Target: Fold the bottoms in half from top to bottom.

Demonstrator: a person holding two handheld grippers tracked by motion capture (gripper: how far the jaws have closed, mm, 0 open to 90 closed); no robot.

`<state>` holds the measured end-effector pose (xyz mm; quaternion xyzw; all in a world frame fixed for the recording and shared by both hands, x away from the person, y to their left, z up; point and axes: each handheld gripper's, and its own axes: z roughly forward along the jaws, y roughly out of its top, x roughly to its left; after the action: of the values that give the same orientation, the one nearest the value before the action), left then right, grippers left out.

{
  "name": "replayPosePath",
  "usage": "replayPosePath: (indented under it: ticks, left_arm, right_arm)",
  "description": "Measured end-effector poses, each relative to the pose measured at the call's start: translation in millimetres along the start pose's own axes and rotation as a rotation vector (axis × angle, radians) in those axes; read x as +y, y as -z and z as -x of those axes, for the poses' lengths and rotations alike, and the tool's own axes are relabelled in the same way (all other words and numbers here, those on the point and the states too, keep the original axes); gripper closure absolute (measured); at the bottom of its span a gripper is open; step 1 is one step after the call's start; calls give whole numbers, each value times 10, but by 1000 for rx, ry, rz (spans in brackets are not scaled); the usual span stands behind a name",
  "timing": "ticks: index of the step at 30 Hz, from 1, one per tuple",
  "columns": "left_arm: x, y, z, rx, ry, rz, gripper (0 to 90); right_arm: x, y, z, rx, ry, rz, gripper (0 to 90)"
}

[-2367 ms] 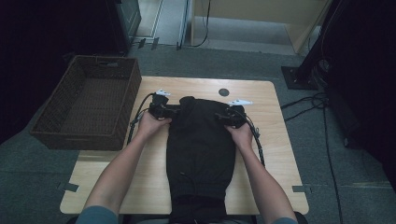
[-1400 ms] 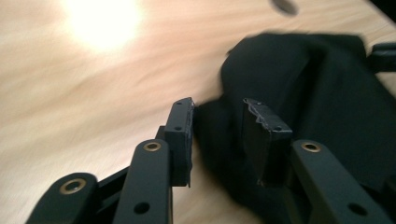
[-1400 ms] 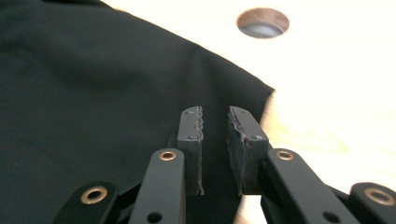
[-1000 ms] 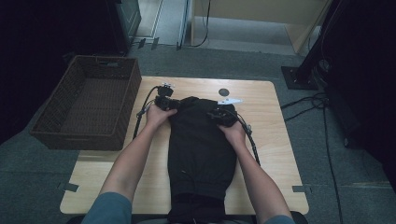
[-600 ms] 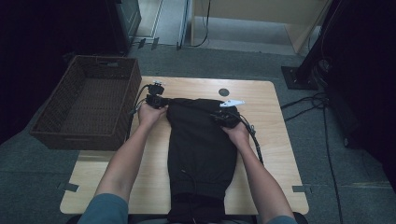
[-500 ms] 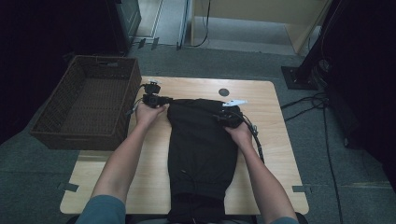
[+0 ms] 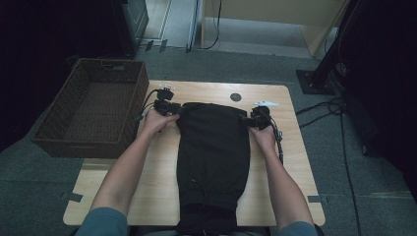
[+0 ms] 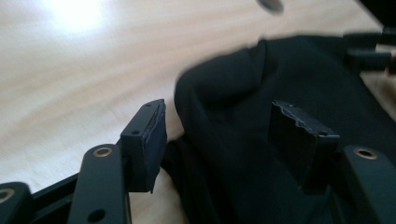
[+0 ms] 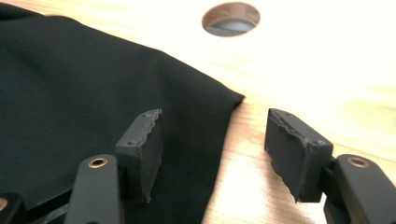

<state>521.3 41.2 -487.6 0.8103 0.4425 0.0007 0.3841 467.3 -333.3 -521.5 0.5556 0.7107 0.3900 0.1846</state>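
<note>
Here we see a black garment (image 7: 213,157) lying lengthwise down the middle of the wooden table (image 7: 290,162), its near end hanging over the table's near edge; the left gripper (image 7: 173,107) sits at the far left corner of the cloth and the right gripper (image 7: 247,119) at the far right corner. In the left gripper view the jaws have just been opening and stand apart, a rumpled fold of the garment (image 8: 243,116) between them but not pinched; in the right gripper view the jaws have likewise just been opening, released, with the cloth's edge (image 9: 140,84) lying flat between them. A brown wicker basket (image 7: 54,129) stands just left of the table; a round hole (image 7: 236,97) shows in the tabletop beyond the garment.
</note>
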Motion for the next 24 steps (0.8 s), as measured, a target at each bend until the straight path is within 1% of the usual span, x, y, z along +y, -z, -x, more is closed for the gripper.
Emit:
replayPosePath:
  ticks: [1,2,4,6,7,9,11,13,15,16,17,19,21,22,24]
  left_arm:
    - [-18,-32,-3,3,0,-20,347]
    - [-39,-57,-4,8,2,-25,345]
    - [-82,-89,0,12,13,-8,346]
    - [-119,-114,9,15,15,1,348]
    - [-135,-114,23,25,8,10,349]
    - [-142,-114,42,38,-13,5,352]
    - [-153,-116,66,52,-32,3,353]
    - [-176,-117,93,74,-56,7,366]
    - [-217,-117,119,74,-87,18,446]
    - [-238,-114,124,66,-92,25,477]
    - [-258,-114,124,55,-88,35,523]
    - [-284,-106,116,38,-74,40,590]
    - [-303,-100,109,33,-64,44,673]
    - [-312,-98,111,32,-61,45,699]
    - [-327,-100,120,33,-69,48,742]
  right_arm:
    - [1,-12,-11,2,-8,5,363]
    - [8,-27,-22,3,-5,9,368]
    - [22,-53,-73,13,2,6,371]
    - [49,-95,-143,43,22,-9,366]
    - [64,-120,-186,49,37,-13,368]
    - [90,-167,-275,58,67,-23,382]
    - [88,-201,-346,51,94,-15,404]
    - [91,-216,-388,55,93,-14,439]
    - [90,-225,-425,65,99,-12,489]
    - [88,-227,-448,67,103,-13,507]
    - [83,-230,-468,70,112,-12,533]
    - [77,-231,-504,78,112,-13,583]
    - [72,-228,-525,87,108,-16,644]
    - [69,-226,-527,93,107,-16,678]
    - [60,-220,-531,113,90,-18,748]
